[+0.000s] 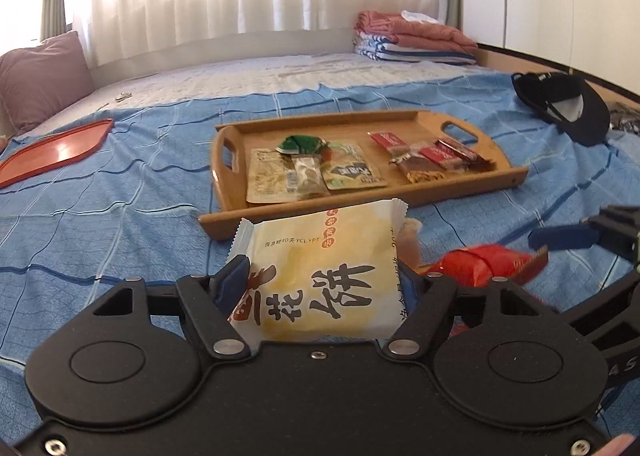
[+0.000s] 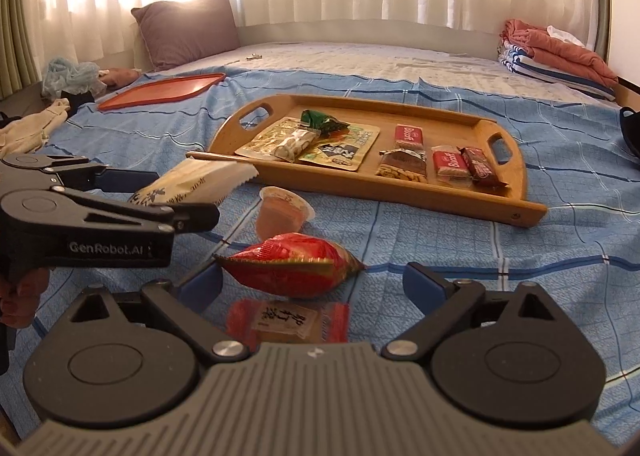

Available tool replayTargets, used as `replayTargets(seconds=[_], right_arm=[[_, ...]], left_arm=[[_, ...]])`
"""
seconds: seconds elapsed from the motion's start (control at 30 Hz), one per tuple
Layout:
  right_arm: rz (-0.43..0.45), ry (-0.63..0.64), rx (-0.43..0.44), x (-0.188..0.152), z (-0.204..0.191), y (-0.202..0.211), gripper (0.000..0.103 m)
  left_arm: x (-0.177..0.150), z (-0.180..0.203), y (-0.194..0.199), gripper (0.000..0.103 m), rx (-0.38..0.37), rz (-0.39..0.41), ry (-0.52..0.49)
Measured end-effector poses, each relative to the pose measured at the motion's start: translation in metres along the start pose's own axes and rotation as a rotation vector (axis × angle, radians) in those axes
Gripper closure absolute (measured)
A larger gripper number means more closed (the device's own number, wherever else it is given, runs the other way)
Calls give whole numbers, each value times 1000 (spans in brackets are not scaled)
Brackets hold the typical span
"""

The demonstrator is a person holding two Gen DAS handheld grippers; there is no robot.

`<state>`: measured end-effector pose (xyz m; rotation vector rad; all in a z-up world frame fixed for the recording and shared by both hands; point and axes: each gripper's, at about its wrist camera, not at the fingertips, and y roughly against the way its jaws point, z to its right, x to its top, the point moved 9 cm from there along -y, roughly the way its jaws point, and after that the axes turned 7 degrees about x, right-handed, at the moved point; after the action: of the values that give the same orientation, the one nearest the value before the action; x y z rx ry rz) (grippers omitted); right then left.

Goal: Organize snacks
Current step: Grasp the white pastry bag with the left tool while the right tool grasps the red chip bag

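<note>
Left gripper (image 1: 316,276) clamps the cream pastry packet (image 1: 320,264), lifted just short of the wooden tray (image 1: 460,186). Soft wrapper, edge grip: may slip or snag the rim. Right gripper (image 2: 312,280) gapes around the red packet (image 2: 292,262), not yet pinched; closing could nudge it into the jelly cup (image 2: 284,212).

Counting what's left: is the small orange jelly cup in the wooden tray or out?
Out. The small orange jelly cup sits on the blue bedsheet, before the wooden tray.

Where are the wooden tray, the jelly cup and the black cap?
wooden tray (image 2: 432,198): right wrist view, near rim.
jelly cup (image 2: 282,216): right wrist view, side wall.
black cap (image 1: 560,90): left wrist view, crown.
</note>
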<state>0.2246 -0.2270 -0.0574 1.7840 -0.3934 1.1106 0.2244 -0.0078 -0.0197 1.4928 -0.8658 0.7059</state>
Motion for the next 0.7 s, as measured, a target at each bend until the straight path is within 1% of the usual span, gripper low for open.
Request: replayTargets(seconds=[0.13, 0.2, 0.3, 0.5, 0.63, 0.67, 0.7], right_arm=[[-10, 10, 1, 2, -7, -10, 8], [-19, 6, -1, 2, -10, -15, 13], [-33, -2, 2, 1, -12, -21, 16], [-38, -22, 0, 1, -10, -29, 16], [-45, -64, 0, 2, -3, -36, 16], [-50, -81, -4, 2, 0, -38, 18], [-56, -100, -7, 1, 4, -40, 24]], left_arm=[[4, -13, 1, 32, 15, -1, 24], [4, -19, 0, 32, 17, -2, 35], [4, -24, -3, 32, 25, -4, 45], [2, -30, -7, 32, 30, -8, 51], [1, -31, -11, 32, 34, -17, 58], [1, -31, -13, 32, 37, -18, 60], [2, -32, -14, 32, 40, -19, 61]])
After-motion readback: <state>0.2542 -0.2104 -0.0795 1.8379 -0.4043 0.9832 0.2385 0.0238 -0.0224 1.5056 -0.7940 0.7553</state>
